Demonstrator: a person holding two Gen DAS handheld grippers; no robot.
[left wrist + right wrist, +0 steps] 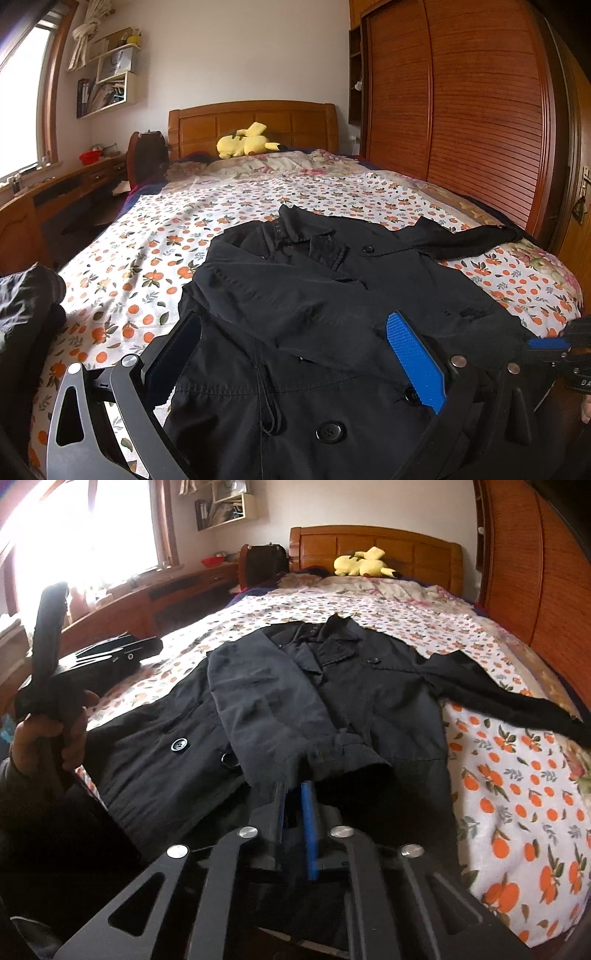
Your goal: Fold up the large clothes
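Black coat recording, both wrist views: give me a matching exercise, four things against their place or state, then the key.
Column one:
1. black double-breasted coat
2. folded-over coat sleeve cuff
3. yellow plush toy
4. left gripper

Column two:
A. by the wooden headboard
B. open, fingers apart over the coat
C. spread on the orange-print bedsheet
D. pinched by the right gripper

Pairs: 1-C, 2-D, 3-A, 4-B
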